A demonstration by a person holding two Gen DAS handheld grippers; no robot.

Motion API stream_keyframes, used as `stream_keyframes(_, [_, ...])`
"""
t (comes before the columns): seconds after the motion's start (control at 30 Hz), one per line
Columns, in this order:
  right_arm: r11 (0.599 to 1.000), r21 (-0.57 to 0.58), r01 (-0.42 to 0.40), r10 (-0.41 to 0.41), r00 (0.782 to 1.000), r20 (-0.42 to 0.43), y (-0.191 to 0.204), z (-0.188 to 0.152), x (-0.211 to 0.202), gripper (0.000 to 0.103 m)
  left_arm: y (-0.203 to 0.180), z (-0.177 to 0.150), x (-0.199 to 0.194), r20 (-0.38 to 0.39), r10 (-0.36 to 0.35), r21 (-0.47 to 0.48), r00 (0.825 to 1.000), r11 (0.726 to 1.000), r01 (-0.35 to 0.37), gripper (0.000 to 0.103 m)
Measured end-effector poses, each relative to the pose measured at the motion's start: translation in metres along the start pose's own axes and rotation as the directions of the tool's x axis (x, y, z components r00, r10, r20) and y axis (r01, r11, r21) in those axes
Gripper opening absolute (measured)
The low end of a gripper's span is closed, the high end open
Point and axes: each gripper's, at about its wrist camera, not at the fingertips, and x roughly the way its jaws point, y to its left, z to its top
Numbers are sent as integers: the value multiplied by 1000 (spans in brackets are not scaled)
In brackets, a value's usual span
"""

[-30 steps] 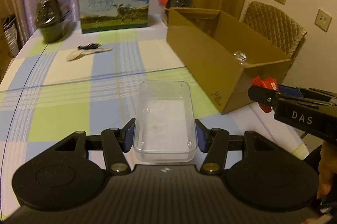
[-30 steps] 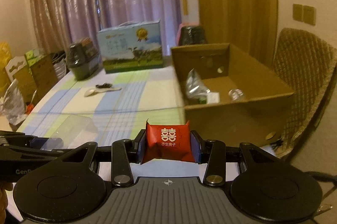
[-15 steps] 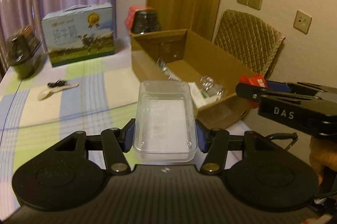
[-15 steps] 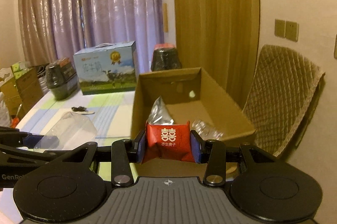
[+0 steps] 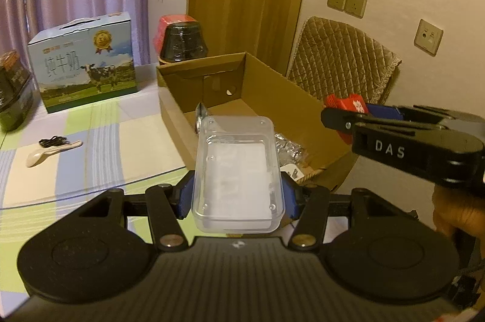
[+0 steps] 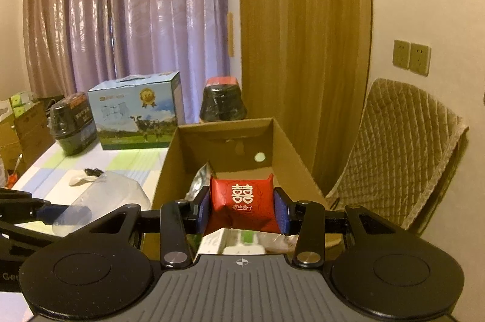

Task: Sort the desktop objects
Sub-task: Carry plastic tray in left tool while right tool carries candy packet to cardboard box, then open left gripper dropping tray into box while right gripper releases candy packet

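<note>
Cardboard box lies open below both grippers: left fingers pinch one clear container, right fingers one red packet.

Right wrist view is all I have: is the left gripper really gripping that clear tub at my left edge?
Observer: Yes. The left gripper is shut on the clear tub, with its jaws on the two long sides.
Operator: Anything inside it?
Observer: It looks empty.
Operator: Where is my red packet relative to the box?
Observer: From the left wrist, the red packet appears above the cardboard box's right wall, near the front corner.
</note>
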Motion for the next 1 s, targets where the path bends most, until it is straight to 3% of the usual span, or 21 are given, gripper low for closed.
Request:
stream_keyframes(0.4, [999, 48, 11, -10, 1000, -16, -34, 17, 34, 40, -2, 27, 37, -8, -28, -37, 1000, 999, 27, 52])
stream_keyframes(0.83, [997, 82, 3, 0, 999, -34, -44, 20, 61, 40, -2, 42, 71, -16, -40, -52, 999, 998, 39, 52])
stream_keyframes(0.9, [997, 83, 2, 1, 999, -37, -44, 19, 63, 40, -1, 43, 75, -20, -46, -55, 999, 997, 45, 64])
stream_keyframes(1.0, [997, 81, 2, 2, 999, -40, -44, 17, 65, 40, 3, 44, 73, -13, -40, -42, 999, 998, 39, 65])
